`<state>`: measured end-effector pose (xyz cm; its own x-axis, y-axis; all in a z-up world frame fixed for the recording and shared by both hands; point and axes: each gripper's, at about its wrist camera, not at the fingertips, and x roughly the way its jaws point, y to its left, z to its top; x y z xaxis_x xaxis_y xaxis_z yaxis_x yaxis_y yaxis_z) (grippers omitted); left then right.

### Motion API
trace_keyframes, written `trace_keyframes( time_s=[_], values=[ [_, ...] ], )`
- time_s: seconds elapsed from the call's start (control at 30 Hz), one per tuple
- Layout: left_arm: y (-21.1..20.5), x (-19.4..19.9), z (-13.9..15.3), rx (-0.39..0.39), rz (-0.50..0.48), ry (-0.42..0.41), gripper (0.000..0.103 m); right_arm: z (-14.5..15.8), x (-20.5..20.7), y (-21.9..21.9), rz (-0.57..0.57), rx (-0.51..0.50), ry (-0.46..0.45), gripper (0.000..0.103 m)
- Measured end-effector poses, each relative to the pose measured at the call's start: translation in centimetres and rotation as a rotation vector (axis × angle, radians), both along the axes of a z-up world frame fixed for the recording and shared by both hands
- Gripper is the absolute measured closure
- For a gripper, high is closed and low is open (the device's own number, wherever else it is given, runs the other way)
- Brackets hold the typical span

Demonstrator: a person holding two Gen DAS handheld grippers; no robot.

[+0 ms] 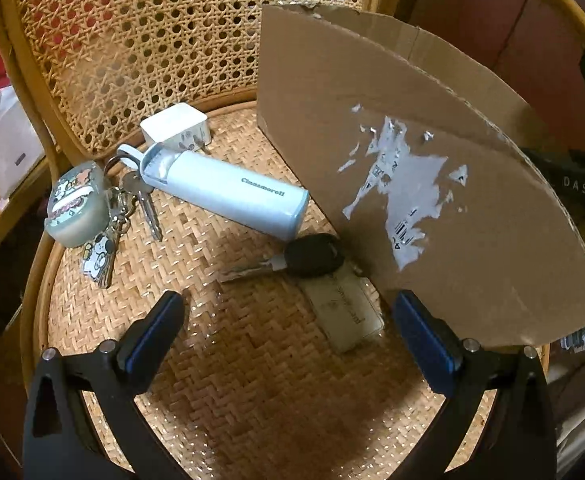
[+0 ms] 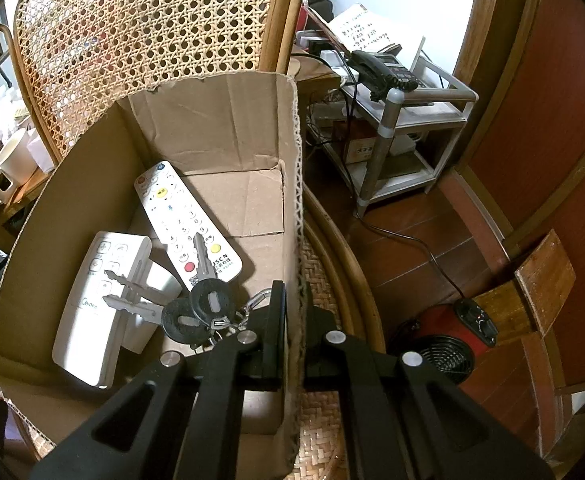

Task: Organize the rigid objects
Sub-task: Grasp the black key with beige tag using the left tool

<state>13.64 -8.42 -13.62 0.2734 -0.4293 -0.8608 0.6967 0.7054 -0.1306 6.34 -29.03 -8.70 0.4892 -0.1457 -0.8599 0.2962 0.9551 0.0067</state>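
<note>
My left gripper (image 1: 288, 320) is open and empty above the woven chair seat (image 1: 252, 380). Ahead of it lie a black car key (image 1: 312, 258) on a card tag (image 1: 346, 314), a pale blue Cinnamoroll case (image 1: 228, 192), a white charger (image 1: 174, 128) and a key bunch with cartoon charms (image 1: 88, 216). A cardboard box (image 1: 432, 200) stands to the right. My right gripper (image 2: 292, 308) is shut on the box's right wall (image 2: 294, 200). Inside the box lie a white TV remote (image 2: 184, 220), a white Midea remote (image 2: 96, 304) and black-headed keys (image 2: 196, 304).
The chair's cane back (image 1: 152, 32) rises behind the seat. Right of the chair stand a metal shelf with a telephone (image 2: 384, 72), a red heater (image 2: 444, 344) and a wooden door (image 2: 564, 120). A white mug (image 2: 12, 164) stands at the left.
</note>
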Motion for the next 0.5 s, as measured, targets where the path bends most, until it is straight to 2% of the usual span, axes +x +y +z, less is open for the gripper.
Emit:
trace_keyframes(
  time_s=[0.1, 0.23, 0.4, 0.5],
  values=[
    [0.8, 0.2, -0.8, -0.023, 0.005, 0.000, 0.000, 0.0, 0.0, 0.0, -0.001, -0.002, 0.002, 0.098],
    [-0.1, 0.1, -1.9, 0.043, -0.021, -0.077, 0.000, -0.1, 0.1, 0.0, -0.013, 0.004, 0.001, 0.098],
    [-0.4, -0.3, -1.9, 0.067, -0.015, -0.079, 0.000, -0.3, 0.0, -0.6, -0.029, 0.033, 0.000, 0.096],
    [0.0, 0.7, -1.9, 0.088, 0.038, -0.077, 0.000, -0.2, 0.0, -0.4, -0.023, 0.022, 0.000, 0.096]
  ],
)
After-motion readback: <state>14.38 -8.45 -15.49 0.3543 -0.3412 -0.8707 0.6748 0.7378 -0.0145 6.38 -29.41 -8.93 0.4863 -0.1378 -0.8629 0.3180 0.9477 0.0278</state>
